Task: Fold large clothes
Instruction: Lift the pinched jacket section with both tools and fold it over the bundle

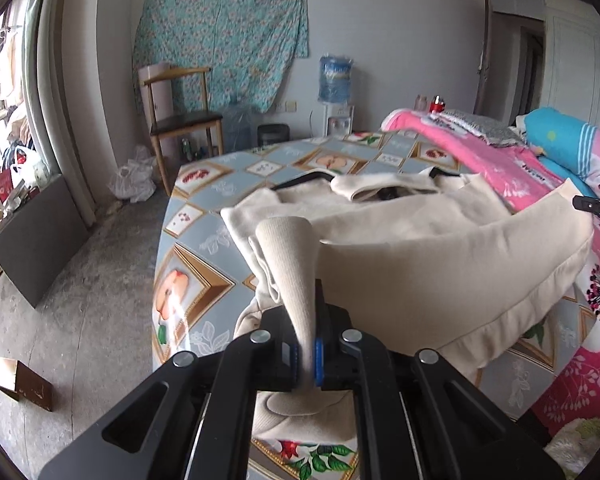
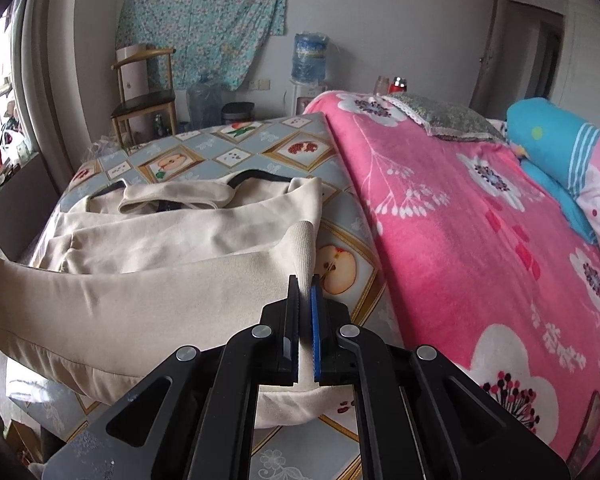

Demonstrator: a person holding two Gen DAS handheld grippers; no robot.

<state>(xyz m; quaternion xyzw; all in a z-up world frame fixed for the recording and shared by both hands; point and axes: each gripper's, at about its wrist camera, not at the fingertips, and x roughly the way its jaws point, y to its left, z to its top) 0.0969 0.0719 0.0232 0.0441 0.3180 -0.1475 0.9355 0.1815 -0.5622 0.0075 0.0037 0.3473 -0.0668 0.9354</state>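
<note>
A big cream sweater (image 1: 440, 264) lay on the bed, on a sheet with fruit pictures (image 1: 204, 264). Its top part, with a dark-edged neck, rested flat farther up the bed. Its bottom edge was lifted off the sheet and hung in a long band between the two grippers.

The left gripper (image 1: 307, 354) was pinched tight on one ribbed corner of that bottom edge. The cloth stuck up out of its jaws like a little tower. The right gripper (image 2: 305, 344) was squeezed closed on the other corner of the sweater (image 2: 148, 300), and a ribbed bit of cloth stood up just past its jaws. From the left camera, only the black tip of the right gripper showed at the far right edge.

A pink flower blanket (image 2: 480, 240) covered the bed just beside the sweater, on its right. A blue pillow (image 2: 548, 148) sat near the far end. A wooden chair (image 1: 180, 120) and a water bottle on a stand (image 1: 335, 84) stood by the wall, under a hanging green flowered cloth (image 1: 220, 32).
</note>
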